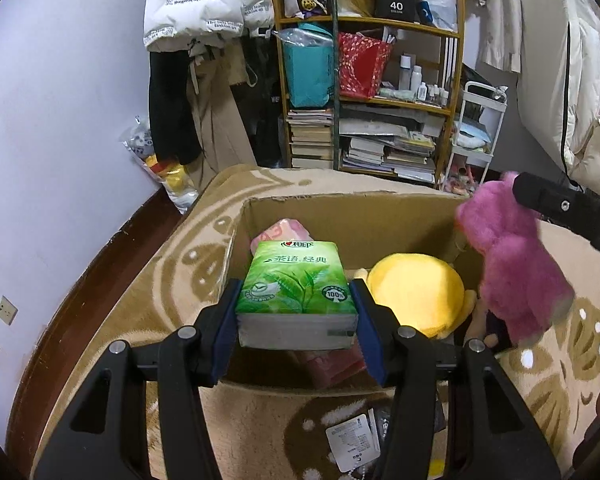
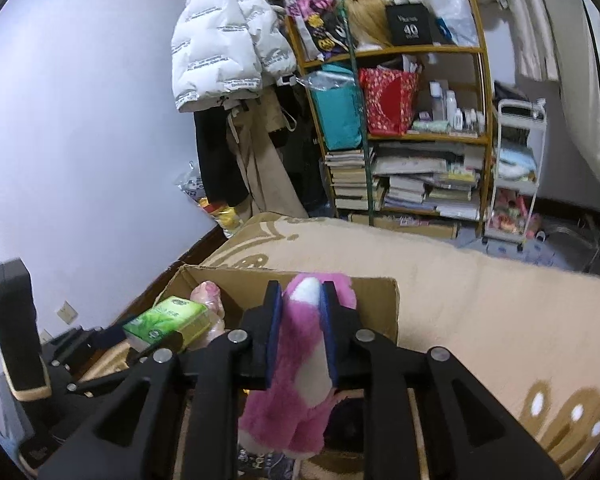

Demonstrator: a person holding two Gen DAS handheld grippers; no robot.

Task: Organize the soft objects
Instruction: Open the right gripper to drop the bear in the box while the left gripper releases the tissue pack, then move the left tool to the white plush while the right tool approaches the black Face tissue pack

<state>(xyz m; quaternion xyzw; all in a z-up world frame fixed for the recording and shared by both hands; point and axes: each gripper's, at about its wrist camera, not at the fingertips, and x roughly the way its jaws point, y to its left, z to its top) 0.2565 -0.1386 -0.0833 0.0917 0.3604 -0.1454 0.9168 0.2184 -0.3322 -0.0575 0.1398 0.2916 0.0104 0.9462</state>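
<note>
Gripping a green tissue pack [image 1: 296, 292] by its two sides, the left tongs [image 1: 296, 312] hold it above the open cardboard box [image 1: 340, 216], which sits on a beige patterned blanket [image 1: 188, 264]. Inside the box lie a yellow plush toy [image 1: 416, 292] and a pink packet [image 1: 284, 230]. The right tongs [image 2: 302, 332] are clamped on a pink plush bear [image 2: 292, 392], which hangs over the box's right edge, close beside the yellow toy.
</note>
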